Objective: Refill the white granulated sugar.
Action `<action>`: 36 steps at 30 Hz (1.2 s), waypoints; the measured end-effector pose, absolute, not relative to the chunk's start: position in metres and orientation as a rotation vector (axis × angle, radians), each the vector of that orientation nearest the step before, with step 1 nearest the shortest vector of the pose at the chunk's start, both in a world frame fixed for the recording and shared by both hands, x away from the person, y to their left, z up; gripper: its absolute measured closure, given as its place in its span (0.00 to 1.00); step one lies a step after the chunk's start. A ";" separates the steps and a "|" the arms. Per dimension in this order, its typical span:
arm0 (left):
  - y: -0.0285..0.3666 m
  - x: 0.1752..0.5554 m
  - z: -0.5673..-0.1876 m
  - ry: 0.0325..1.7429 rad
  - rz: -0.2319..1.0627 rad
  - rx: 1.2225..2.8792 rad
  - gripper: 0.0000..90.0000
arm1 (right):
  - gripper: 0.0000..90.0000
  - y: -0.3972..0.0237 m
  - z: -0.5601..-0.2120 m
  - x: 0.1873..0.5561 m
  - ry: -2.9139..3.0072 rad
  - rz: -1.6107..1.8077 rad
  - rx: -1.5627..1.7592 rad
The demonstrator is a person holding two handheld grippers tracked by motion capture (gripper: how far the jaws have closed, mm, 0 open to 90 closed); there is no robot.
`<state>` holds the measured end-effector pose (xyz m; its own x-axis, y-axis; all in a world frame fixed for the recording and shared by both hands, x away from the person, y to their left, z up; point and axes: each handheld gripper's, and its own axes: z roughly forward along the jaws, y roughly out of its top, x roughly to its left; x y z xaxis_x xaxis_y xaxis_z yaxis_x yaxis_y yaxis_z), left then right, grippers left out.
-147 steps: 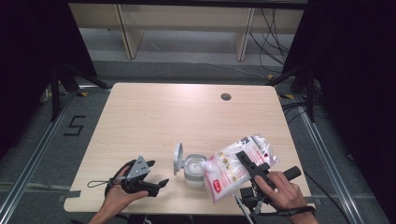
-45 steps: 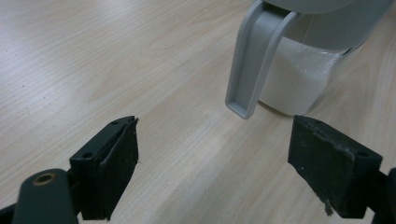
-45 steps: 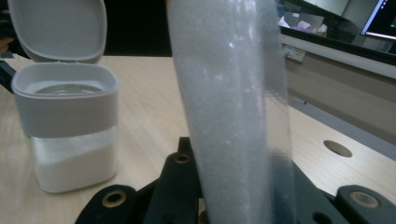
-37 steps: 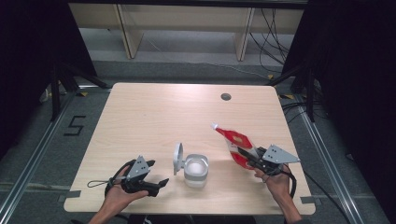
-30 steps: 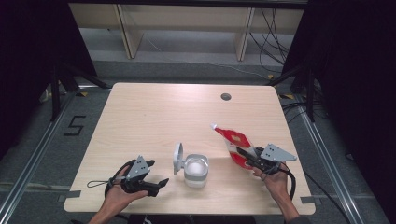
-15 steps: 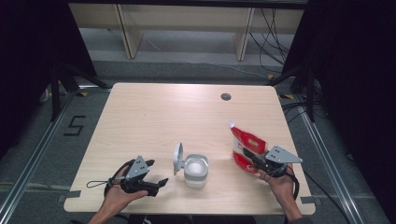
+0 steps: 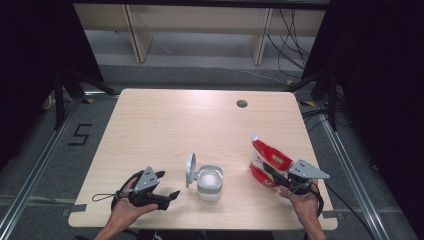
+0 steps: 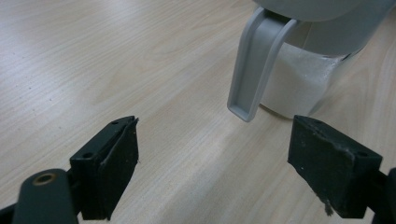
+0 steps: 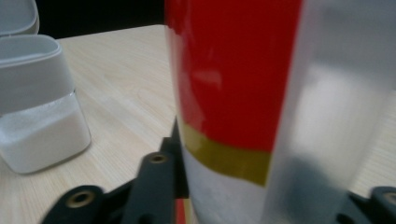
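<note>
At the lower left of the high view we see the left hand [image 7: 125,210] resting low on the counter [image 7: 165,125], its left tool [image 7: 170,196] lying level and pointing right toward the grey container [image 7: 209,182]. In the left gripper view its jaws stand wide apart with nothing between them, the container's hanging lid [image 8: 254,65] just beyond them.

At the lower right, the right hand [image 7: 302,202] comes up from the bottom edge, its right tool [image 7: 270,172] aimed up and left at the red and white bag [image 7: 267,162], which stands on the counter right of the container. Its jaws have just been opening. In the right gripper view the bag [image 9: 233,93] sits between them; we cannot tell whether the pads press it.
</note>
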<state>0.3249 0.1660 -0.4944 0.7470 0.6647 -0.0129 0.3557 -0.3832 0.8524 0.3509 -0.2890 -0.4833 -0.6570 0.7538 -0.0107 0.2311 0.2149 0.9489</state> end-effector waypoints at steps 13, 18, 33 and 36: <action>0.167 0.325 -0.492 0.780 0.419 1.983 0.18 | 0.41 -0.294 -0.471 0.320 1.908 1.414 1.055; 0.167 0.326 -0.491 0.772 0.429 1.992 0.18 | 0.37 -0.302 -0.470 0.318 1.920 1.413 1.031; 0.166 0.328 -0.491 0.788 0.389 1.960 0.18 | 0.30 -0.306 -0.475 0.299 2.026 1.326 1.090; 0.166 0.327 -0.491 0.785 0.392 1.964 0.18 | 0.29 -0.306 -0.476 0.294 2.027 1.270 1.100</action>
<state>0.3274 0.1664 -0.4906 0.7423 0.6684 -0.0477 0.3639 -0.3422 0.8663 0.2936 -0.3057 -0.4761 -0.5461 0.8377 0.0026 0.3680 0.2372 0.8991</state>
